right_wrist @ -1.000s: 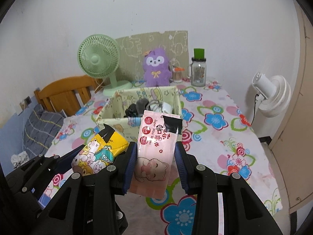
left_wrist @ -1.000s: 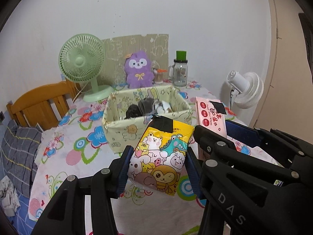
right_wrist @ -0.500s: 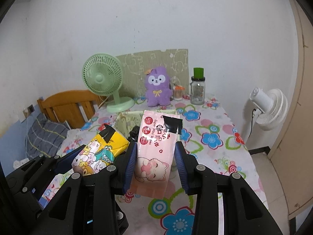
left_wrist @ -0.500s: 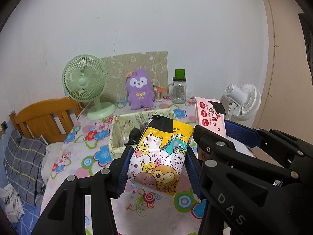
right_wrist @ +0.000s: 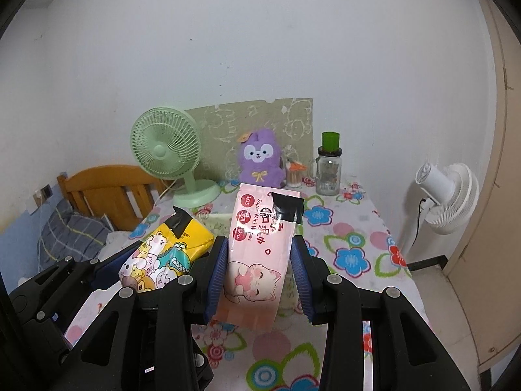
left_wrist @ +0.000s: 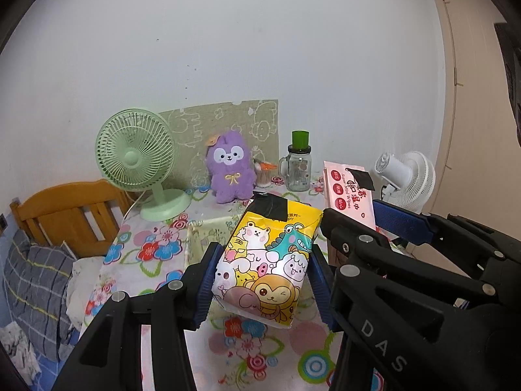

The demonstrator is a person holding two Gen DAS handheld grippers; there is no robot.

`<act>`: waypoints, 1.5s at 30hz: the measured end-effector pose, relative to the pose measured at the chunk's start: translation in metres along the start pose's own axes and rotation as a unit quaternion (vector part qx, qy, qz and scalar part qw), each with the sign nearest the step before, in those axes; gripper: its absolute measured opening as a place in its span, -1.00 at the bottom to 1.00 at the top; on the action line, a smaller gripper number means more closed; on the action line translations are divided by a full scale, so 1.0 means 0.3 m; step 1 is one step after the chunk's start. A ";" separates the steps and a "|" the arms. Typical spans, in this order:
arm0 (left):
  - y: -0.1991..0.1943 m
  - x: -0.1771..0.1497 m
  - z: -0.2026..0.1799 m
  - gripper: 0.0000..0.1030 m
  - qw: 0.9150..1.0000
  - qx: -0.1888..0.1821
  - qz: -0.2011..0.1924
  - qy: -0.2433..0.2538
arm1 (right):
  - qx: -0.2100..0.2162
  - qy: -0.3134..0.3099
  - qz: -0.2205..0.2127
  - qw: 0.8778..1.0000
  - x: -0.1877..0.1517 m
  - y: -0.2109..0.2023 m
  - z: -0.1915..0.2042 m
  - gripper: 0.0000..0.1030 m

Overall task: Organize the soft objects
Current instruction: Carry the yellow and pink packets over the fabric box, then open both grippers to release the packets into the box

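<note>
My left gripper [left_wrist: 264, 265] is shut on a yellow cartoon-animal tissue pack [left_wrist: 267, 260] and holds it up above the table. My right gripper [right_wrist: 259, 267] is shut on a pink wet-wipes pack [right_wrist: 260, 247], also held up; this pack shows in the left wrist view [left_wrist: 348, 192], and the yellow pack shows in the right wrist view [right_wrist: 166, 254]. The pale yellow fabric basket [left_wrist: 208, 238] stands on the table behind and below both packs, mostly hidden. A purple plush toy [left_wrist: 230, 171] sits at the table's back edge.
A green desk fan [left_wrist: 140, 163] stands at the back left, a glass jar with green lid [left_wrist: 299, 171] at the back, a white fan [left_wrist: 407, 179] off the right edge. A wooden chair [left_wrist: 68, 215] with grey plaid cloth [left_wrist: 35, 290] is at left.
Both grippers have risen and pulled back from the basket with their packs still held. The basket now looks smaller and lower and is mostly hidden behind the packs.
</note>
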State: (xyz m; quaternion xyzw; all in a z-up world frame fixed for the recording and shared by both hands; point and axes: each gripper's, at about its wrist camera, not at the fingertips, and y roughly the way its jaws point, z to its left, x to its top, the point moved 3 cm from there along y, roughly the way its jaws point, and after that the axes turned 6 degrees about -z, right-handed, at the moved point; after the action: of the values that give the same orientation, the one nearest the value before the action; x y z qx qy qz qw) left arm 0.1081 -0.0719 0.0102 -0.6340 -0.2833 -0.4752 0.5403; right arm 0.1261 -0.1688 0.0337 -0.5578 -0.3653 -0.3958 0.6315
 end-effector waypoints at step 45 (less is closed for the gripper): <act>0.574 -0.068 0.195 0.65 0.994 0.020 0.103 -0.016 | 0.019 0.004 0.102 0.995 -0.044 0.622 0.005 -0.18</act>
State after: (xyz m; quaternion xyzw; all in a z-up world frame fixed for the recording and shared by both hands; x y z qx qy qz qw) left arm 0.2679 -0.0569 -0.0778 -0.6563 -0.2351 -0.4011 0.5943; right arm 0.2899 -0.1539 -0.0554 -0.5784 -0.3119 -0.3243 0.6804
